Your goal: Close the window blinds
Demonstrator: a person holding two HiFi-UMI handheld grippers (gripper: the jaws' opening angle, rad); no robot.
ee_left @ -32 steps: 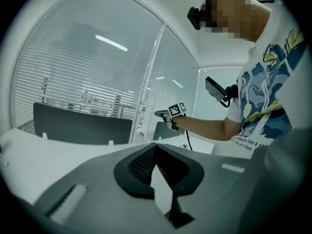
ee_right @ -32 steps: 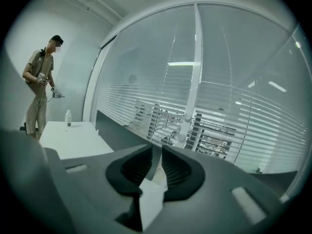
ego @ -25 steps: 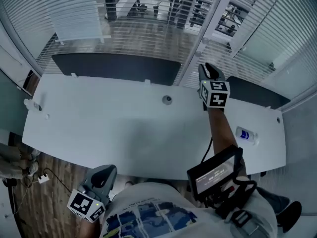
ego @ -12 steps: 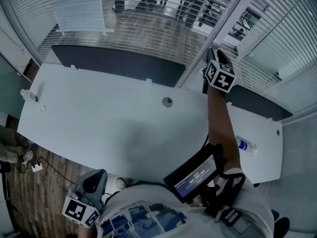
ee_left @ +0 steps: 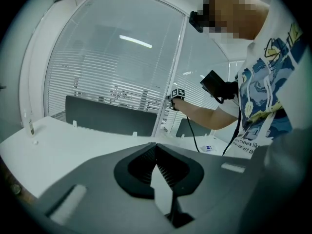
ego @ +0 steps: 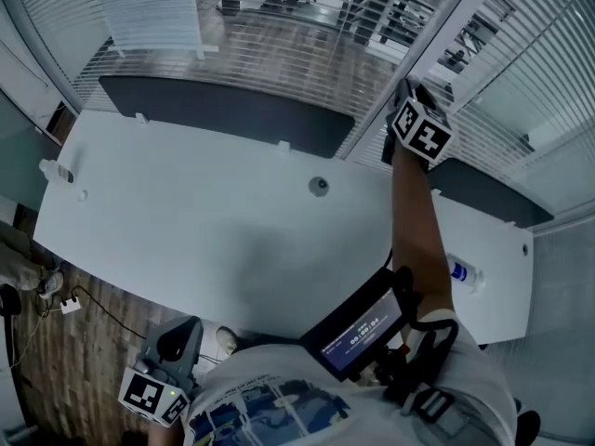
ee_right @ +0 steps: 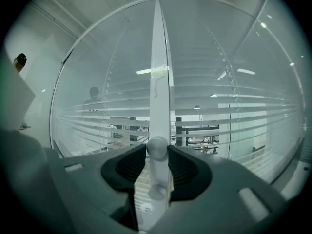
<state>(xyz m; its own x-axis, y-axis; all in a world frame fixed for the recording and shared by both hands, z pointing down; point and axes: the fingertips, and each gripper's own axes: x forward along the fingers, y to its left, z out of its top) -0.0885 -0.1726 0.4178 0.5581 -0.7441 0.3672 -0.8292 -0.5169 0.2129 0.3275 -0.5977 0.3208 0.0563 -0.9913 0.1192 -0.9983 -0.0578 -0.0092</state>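
White desk mostly bare: round cable port near the back edge, small white bottle with a blue label at the right end, another small item at the far left edge, too small to identify. Two dark divider panels stand along the back edge. Behind them is a glass wall with horizontal blinds; the slats are not fully turned, and the room beyond shows through the gaps. A white post splits the glazing. Wood floor with a cable shows left of the desk. The right gripper is up at the post, jaws spread wide either side of a round knob on it. The knob fills the gap, and I can't tell if the pads press on it. A second knob sits just below. The left gripper is low by the torso, under the desk's front edge, jaw tips together and holding nothing. Versus a second ago, the right gripper was lower, over the desk's back edge by the foot of the post, and is now raised to the knob. Its jaws have just been opening, with the knob between them. The left gripper is barely changed.
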